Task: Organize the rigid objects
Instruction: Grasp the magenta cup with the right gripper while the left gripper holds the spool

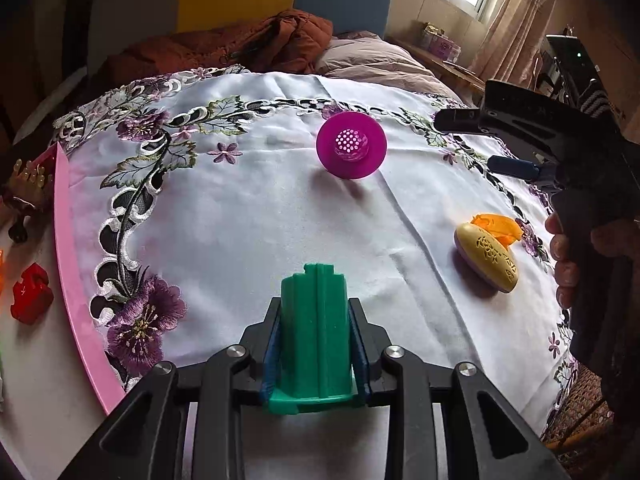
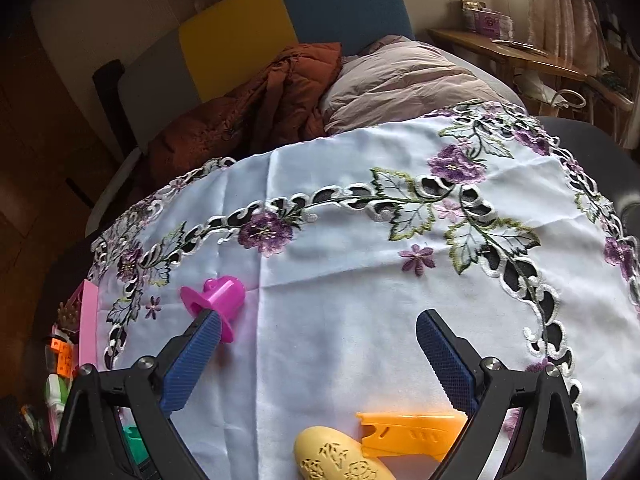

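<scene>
On the table a white embroidered tablecloth with purple flowers is lying under everything. Around the middle of it, a magenta perforated funnel-like piece is sitting toward the far side, and a cream oval case with cut-out patterns is lying to the right, touching an orange plastic piece just behind it. At the left edge a pink tray is holding a red block and some brown figures that are hard to make out. Beyond the table a rust-coloured jacket and a pale pillow are resting on a bed.

The left tool is clamping a green ridged plastic block between its blue pads, holding it upright above the near part of the cloth; nothing is standing between it and the funnel piece. The block is showing stepped vertical ribs and a flat flange at its base, whose underside is being hidden by the tool.

The right tool is standing with its fingers wide apart and nothing between them, hovering over the cloth just beyond the cream case and orange piece, both cut off by the frame's bottom edge in the right wrist view. In that view its left pad is overlapping the magenta piece's rim. From the left wrist view a hand is gripping the right tool's black handle at the right edge.
</scene>
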`<state>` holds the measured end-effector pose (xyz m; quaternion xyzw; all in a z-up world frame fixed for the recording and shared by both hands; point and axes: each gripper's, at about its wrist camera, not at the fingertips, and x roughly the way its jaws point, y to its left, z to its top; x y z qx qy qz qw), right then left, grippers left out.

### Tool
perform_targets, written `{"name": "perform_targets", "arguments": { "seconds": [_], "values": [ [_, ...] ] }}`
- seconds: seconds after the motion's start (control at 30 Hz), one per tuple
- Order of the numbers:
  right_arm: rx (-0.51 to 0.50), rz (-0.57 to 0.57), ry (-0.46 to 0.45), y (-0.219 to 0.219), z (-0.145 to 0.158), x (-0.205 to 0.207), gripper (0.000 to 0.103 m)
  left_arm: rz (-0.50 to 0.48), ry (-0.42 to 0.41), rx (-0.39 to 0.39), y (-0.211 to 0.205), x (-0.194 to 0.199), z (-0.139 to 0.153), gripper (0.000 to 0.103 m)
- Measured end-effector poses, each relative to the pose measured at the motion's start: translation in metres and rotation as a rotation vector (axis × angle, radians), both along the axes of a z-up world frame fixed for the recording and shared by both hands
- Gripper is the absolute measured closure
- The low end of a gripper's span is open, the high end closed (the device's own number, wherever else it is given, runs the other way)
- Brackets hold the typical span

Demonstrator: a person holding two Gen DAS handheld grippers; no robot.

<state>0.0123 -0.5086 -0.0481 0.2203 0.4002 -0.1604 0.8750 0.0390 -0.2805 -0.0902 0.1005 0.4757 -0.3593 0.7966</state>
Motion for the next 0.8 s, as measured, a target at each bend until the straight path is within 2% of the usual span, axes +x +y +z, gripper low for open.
{"name": "perform_targets", "arguments": {
  "seconds": [0.13, 0.27, 0.53, 0.6, 0.63, 0.67, 0.8],
  "values": [
    [0.056, 0.092, 0.006, 0.016, -0.005, 0.012, 0.004, 0.004, 0.009, -0.012, 0.002, 0.001, -0.001, 0.073],
    [0.022, 0.168, 0.04, 0.034, -0.007, 0.033, 0.004, 0.012, 0.016, -0.029, 0.005, 0.002, -0.001, 0.073],
    [0.003, 0.225, 0.099, 0.051, -0.024, 0.098, 0.003, 0.03, 0.053, -0.063, 0.01, 0.007, -0.002, 0.073],
    [-0.005, 0.267, 0.159, 0.058, -0.035, 0.111, 0.017, 0.029, 0.05, -0.061, 0.01, 0.006, -0.002, 0.073],
    [-0.016, 0.291, 0.193, 0.063, -0.041, 0.114, 0.044, 0.029, 0.049, -0.061, 0.01, 0.005, -0.001, 0.073],
    [-0.034, 0.302, 0.208, 0.066, -0.043, 0.113, 0.048, 0.029, 0.05, -0.062, 0.01, 0.005, -0.001, 0.073],
    [-0.059, 0.332, 0.197, 0.072, -0.039, 0.092, 0.048, 0.029, 0.048, -0.073, 0.012, 0.005, -0.001, 0.073]
  ]
}}
